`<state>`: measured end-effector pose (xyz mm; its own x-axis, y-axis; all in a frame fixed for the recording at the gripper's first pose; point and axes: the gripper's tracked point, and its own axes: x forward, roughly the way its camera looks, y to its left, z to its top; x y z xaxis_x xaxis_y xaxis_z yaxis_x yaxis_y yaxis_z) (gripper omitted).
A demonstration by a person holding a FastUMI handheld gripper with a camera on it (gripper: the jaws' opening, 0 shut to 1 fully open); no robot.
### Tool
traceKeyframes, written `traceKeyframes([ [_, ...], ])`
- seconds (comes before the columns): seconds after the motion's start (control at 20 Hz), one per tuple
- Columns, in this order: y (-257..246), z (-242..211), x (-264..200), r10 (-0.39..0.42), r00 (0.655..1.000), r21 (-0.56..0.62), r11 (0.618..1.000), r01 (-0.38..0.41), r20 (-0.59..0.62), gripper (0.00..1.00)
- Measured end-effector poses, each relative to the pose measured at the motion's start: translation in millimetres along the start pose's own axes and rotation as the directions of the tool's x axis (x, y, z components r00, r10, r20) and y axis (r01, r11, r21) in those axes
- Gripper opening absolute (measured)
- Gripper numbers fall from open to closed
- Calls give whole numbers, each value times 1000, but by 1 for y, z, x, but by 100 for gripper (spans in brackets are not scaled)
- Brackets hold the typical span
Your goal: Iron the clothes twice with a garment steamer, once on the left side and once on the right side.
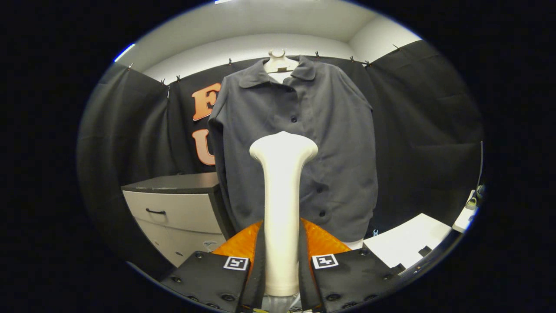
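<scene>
The tongs (281, 278) hold the white garment steamer (282, 200) upright, both fingers pressing its handle. Its flared head faces the grey shirt (330, 143) hanging beyond on a hanger (278, 61). A drawer cabinet (173, 208) stands far left.

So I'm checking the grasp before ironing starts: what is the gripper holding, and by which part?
The gripper is shut on the garment steamer, clamping its handle low down, the head standing up beyond the fingers.

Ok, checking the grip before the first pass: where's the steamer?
In the gripper view, the steamer stands upright, clamped between the gripper fingers, its head before the hanging grey shirt.
</scene>
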<state>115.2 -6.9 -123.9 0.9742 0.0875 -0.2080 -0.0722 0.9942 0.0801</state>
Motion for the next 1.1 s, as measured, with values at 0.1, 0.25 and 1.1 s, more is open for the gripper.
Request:
traceKeyframes([
  [0.1,-22,28,5,-23,999,-8,1000,23,35,39],
  [0.25,-51,68,13,-62,995,-8,998,63,72,39],
  [1.1,-144,137,74,-29,989,-48,998,36,147,39],
])
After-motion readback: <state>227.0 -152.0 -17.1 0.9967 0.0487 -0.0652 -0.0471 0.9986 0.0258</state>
